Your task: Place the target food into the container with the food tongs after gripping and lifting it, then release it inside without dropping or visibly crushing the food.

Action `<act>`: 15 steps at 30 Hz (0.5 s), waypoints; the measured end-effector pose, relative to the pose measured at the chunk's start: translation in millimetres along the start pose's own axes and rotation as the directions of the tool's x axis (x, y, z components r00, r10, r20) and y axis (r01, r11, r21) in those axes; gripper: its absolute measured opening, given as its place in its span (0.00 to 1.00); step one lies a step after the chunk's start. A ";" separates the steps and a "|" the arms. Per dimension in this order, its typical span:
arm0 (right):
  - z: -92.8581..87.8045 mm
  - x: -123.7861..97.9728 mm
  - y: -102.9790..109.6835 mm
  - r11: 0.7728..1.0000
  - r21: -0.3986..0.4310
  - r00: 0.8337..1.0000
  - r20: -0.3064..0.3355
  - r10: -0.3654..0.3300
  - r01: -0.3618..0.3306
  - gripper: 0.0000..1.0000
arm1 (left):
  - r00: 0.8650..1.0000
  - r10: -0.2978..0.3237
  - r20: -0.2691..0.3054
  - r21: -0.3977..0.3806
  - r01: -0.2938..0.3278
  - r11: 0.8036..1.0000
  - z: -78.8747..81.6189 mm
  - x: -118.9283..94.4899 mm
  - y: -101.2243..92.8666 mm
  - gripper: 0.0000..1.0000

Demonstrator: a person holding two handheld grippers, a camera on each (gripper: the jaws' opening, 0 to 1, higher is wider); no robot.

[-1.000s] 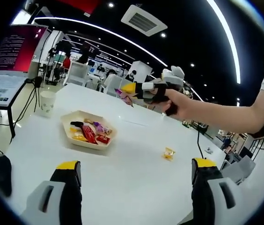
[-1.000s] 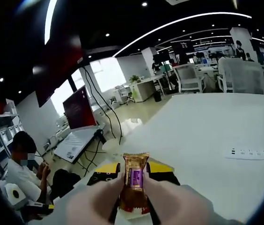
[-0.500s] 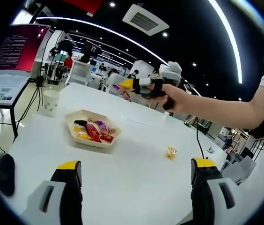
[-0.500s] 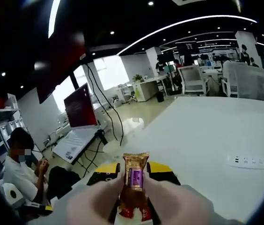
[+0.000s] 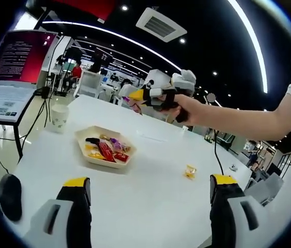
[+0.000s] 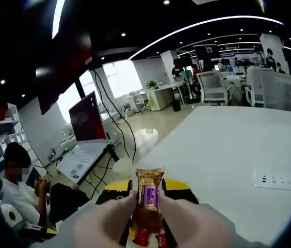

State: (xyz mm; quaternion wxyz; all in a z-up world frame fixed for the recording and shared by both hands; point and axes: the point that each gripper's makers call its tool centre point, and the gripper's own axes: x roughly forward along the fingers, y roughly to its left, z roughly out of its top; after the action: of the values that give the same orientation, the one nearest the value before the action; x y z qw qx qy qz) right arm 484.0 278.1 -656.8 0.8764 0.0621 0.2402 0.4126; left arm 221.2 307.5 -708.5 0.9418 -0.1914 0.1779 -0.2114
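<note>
White table (image 5: pixel 150 181): tray (image 5: pixel 106 149), cup (image 5: pixel 60 117), candy (image 5: pixel 189 171)

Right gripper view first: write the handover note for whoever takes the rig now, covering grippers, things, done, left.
Right gripper: shut on a wrapped candy, held in the air above the table.
Left gripper: open, holding nothing, low over the table.
Tray: on the table, several candies inside.
Loose candy: on the table, right of the tray.
Done: candy gripped and lifted.
Left: carry it over the tray, release it inside.

Gold-and-purple wrapped candy (image 6: pixel 147 199), yellow-tipped black claw (image 6: pixel 146 192), cream tray (image 5: pixel 85 151), white table (image 5: pixel 150 181).
</note>
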 end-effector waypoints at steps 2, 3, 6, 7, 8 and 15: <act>3.9 1.0 -2.4 1.000 -0.004 1.000 -0.002 -0.002 0.002 0.22 | 1.000 -0.005 0.009 0.002 0.005 1.000 2.7 0.8 -2.3 0.97; 5.5 1.7 -3.5 1.000 0.002 1.000 -0.004 0.003 -0.003 0.22 | 1.000 -0.008 0.009 0.000 0.008 1.000 2.5 1.6 -2.8 0.97; 7.6 3.2 -6.8 1.000 -0.001 1.000 -0.008 0.001 -0.001 0.22 | 1.000 -0.015 -0.007 -0.003 0.015 1.000 -2.5 6.1 -3.3 0.96; 8.2 2.5 -6.3 1.000 0.000 1.000 -0.008 0.001 -0.001 0.22 | 1.000 -0.022 -0.016 -0.009 0.022 1.000 -4.4 8.1 -4.9 0.96; 9.1 2.1 -6.6 1.000 0.000 1.000 -0.008 -0.002 0.002 0.22 | 1.000 -0.026 -0.017 -0.011 0.026 1.000 -4.5 9.1 -6.4 0.96; 5.6 4.6 0.2 1.000 0.018 0.999 -0.029 0.023 -0.022 0.29 | 0.999 -0.036 -0.017 -0.003 0.036 0.999 -4.8 10.1 -7.4 0.96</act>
State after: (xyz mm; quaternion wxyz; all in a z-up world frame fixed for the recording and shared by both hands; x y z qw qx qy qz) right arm 489.0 282.2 -653.5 0.8676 0.0663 0.2558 0.4213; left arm 225.3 295.3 -711.9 0.9361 -0.1939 0.1826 -0.2295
